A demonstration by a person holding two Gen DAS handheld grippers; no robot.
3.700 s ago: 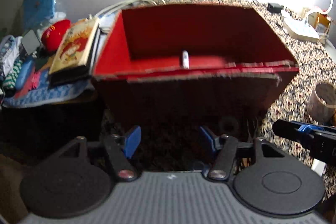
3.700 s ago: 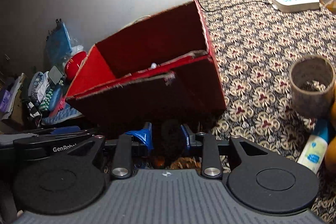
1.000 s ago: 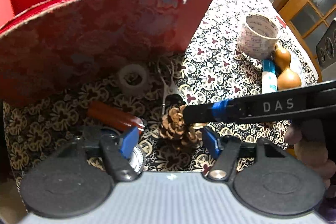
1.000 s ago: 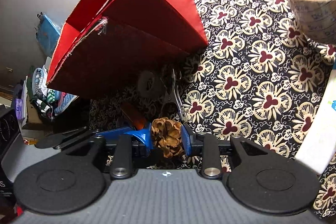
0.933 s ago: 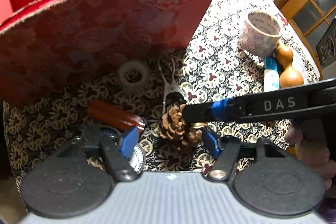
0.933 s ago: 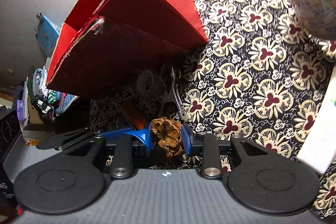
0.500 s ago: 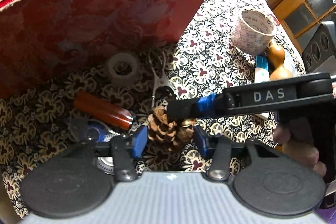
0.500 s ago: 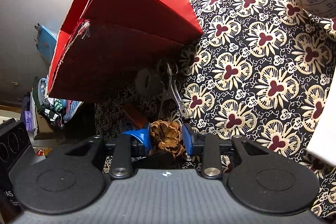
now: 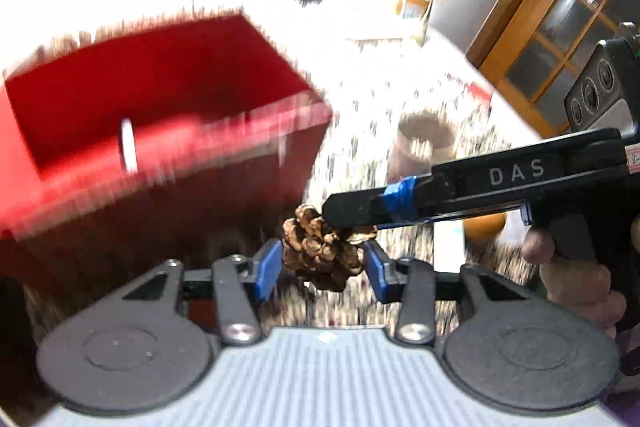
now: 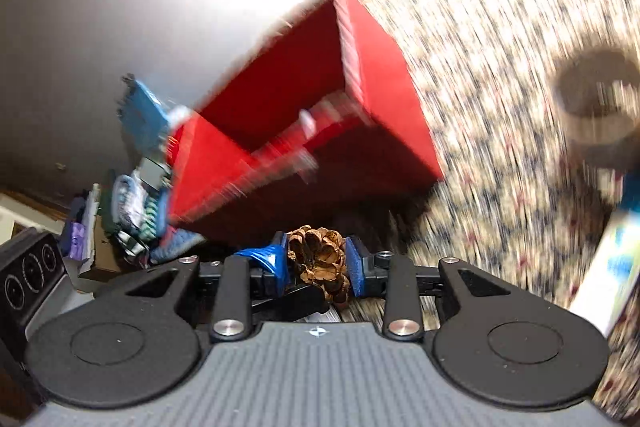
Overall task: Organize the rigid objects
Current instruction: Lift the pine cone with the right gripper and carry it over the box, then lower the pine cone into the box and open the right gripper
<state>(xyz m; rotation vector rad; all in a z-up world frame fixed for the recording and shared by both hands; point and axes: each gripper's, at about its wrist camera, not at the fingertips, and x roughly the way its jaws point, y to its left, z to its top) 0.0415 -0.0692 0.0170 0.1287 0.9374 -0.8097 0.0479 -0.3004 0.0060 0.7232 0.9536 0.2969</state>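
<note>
A brown pine cone (image 10: 318, 261) sits clamped between the blue pads of my right gripper (image 10: 317, 265), lifted off the table. In the left wrist view the same pine cone (image 9: 320, 255) hangs between the blue pads of my left gripper (image 9: 320, 269), which stand apart from it on both sides, so the left is open. The right gripper's black finger (image 9: 360, 211) reaches in from the right and presses on the cone. The red cardboard box (image 9: 160, 107) stands open-topped ahead and left, also in the right wrist view (image 10: 320, 115), with a small white item (image 9: 127, 143) inside.
A roll of tape (image 9: 424, 143) stands on the patterned tablecloth (image 10: 500, 47) to the right of the box. A white and blue tube (image 10: 612, 267) lies at the right. Clutter of cloths and a blue bag (image 10: 140, 115) lies left of the box. Both views are motion-blurred.
Both grippers have risen from the table in front of the box. The right gripper has lifted the pine cone with it. The box's open top has come into view.
</note>
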